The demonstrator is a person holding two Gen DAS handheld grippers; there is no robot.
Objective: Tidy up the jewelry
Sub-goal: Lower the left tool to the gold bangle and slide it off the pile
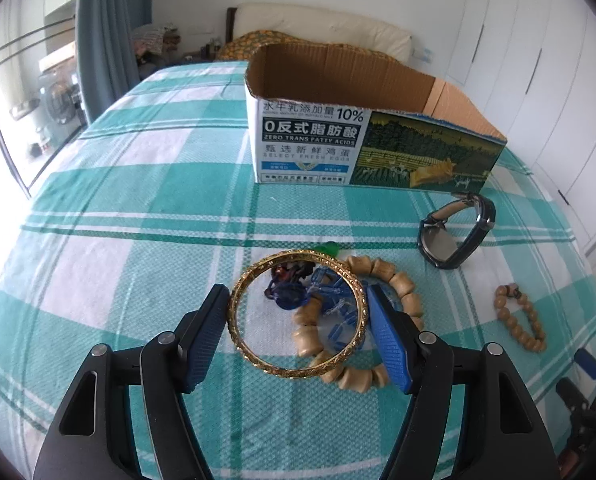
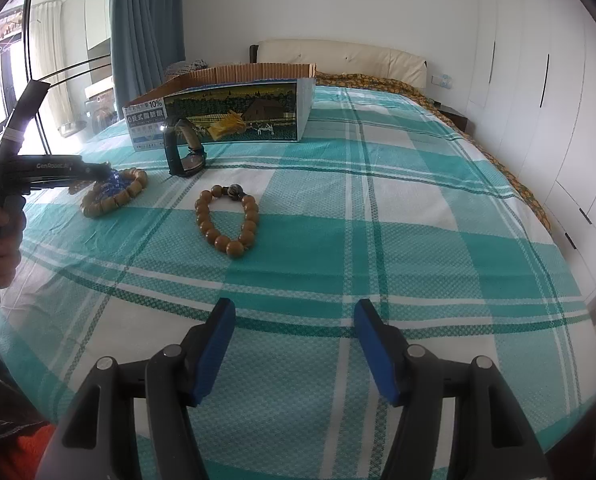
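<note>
My left gripper (image 1: 298, 300) is shut on a gold bangle (image 1: 239, 344), holding it by its sides above the bedspread. Under it lie a wooden barrel-bead bracelet (image 1: 402, 284) and a blue glass bracelet (image 1: 293, 296). A dark wristwatch (image 1: 454, 232) stands to the right, and a round-bead bracelet (image 1: 522, 320) lies further right. An open cardboard box (image 1: 338, 120) stands behind. My right gripper (image 2: 293, 312) is open and empty over the bedspread, near the front. The right wrist view shows the round-bead bracelet (image 2: 227, 222), the watch (image 2: 181, 152), the box (image 2: 233, 116) and the left gripper (image 2: 109, 172) at the left.
The green and white checked bedspread (image 2: 418, 220) covers the bed. A cream headboard (image 2: 338, 56) is at the back, white wardrobes (image 2: 538, 100) on the right, blue curtain (image 2: 145, 24) and window on the left.
</note>
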